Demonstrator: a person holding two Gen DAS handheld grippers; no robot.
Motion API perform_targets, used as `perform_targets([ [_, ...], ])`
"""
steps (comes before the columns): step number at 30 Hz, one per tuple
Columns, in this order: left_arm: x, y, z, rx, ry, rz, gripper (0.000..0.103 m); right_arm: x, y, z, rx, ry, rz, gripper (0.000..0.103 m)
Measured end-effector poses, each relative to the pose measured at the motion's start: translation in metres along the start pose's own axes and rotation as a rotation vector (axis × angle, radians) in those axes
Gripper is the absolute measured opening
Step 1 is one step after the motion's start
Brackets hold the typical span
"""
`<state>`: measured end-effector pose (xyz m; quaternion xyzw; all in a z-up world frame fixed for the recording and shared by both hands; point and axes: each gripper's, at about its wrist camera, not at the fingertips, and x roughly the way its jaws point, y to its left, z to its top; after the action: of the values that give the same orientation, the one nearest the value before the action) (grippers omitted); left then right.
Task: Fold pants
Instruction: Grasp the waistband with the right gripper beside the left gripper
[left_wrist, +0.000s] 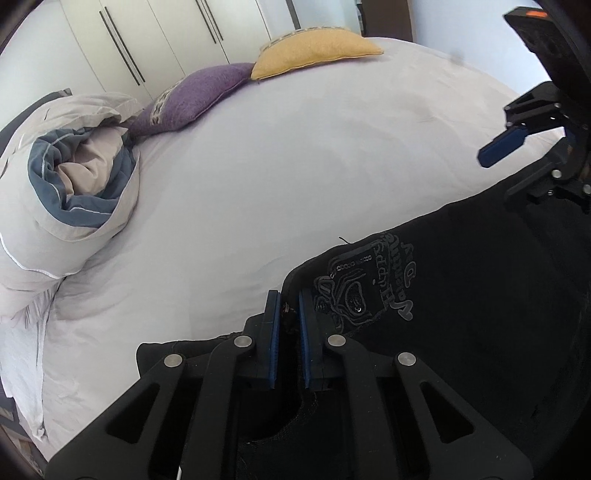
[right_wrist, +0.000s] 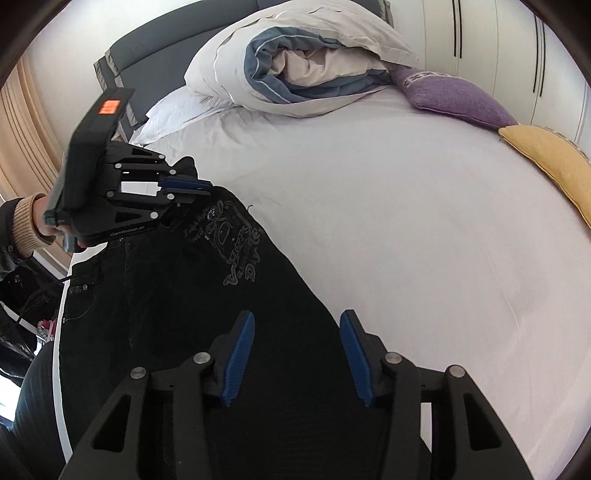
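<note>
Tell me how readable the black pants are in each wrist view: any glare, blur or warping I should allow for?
Left wrist view: the black pants read as a near-featureless dark mass, only the grey print shows; the bed sheet is bright and bulges from fisheye. Right wrist view: sharp, print and waistband stitching legible; dark vignette in the corners, the wardrobe washed out.

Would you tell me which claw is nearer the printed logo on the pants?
Left. The left claw grips the pants' edge beside the logo; the right claw hovers farther down the leg.
</note>
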<state>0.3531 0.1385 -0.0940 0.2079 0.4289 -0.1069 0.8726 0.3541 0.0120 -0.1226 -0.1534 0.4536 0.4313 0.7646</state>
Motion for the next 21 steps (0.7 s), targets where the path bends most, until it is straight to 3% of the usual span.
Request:
perform_targets([
  [5,-0.019,-0.011,-0.009,0.013,-0.025,-0.006,0.008,0.031,0.005,0.014,-0.054,0.081,-0.015,0.052],
  [12,-0.034,-0.008,-0.015,-0.009,-0.054,-0.021,0.008,0.045,0.013,0.023,-0.112,0.089,-0.036,0.047],
  [15,-0.039,-0.009,-0.017,-0.008,-0.061,-0.026,0.008,0.055,0.015,0.025,-0.134,0.119,-0.05,0.04],
  [18,-0.043,-0.011,-0.017,-0.009,-0.065,-0.028,0.008,0.062,0.015,0.027,-0.127,0.147,-0.056,0.025],
  [19,-0.045,-0.012,-0.017,-0.01,-0.065,-0.028,0.008,0.062,0.016,0.027,-0.123,0.149,-0.049,0.014],
  [21,-0.047,-0.013,-0.018,-0.016,-0.066,-0.027,0.008,0.059,0.016,0.026,-0.102,0.146,-0.031,0.01],
])
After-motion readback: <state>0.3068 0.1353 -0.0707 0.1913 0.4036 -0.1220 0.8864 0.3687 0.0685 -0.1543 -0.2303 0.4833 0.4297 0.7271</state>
